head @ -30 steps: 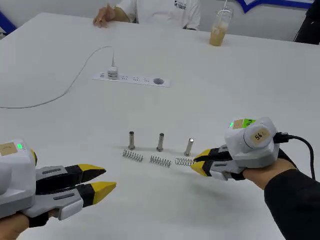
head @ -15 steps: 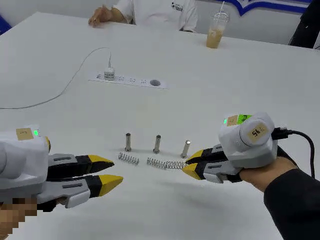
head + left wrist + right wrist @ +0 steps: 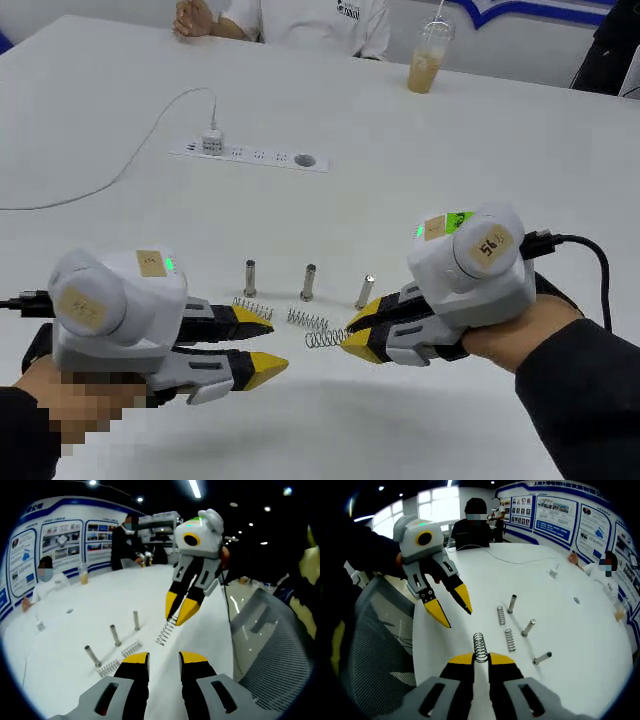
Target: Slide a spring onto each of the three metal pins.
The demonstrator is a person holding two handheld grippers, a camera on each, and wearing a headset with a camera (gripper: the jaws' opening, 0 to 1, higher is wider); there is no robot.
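Plainly, one thin coiled steel spring (image 3: pixel 328 338) is pinched by its end between the yellow-tipped jaws of the right gripper (image 3: pixel 358 336). It sits on the person's side of three short upright metal pins (image 3: pixel 308 282), which stand in a row on the white table (image 3: pixel 470 180). Two other steel springs (image 3: pixel 307 319) lie flat on the table just in front of the left and middle pins.

The left gripper view shows the held spring (image 3: pixel 166 630) from the side, slanting down from the right gripper (image 3: pixel 182 611) towards the tabletop. The right gripper view looks along the coil (image 3: pixel 480 647), which stands between its own tips.

The left gripper (image 3: pixel 268 342) has its jaws spread with nothing between them, one tip just beside the leftmost spring.

Farther back, the head view shows a white power strip (image 3: pixel 250 155) and a clear plastic cup of pale drink (image 3: pixel 425 55).
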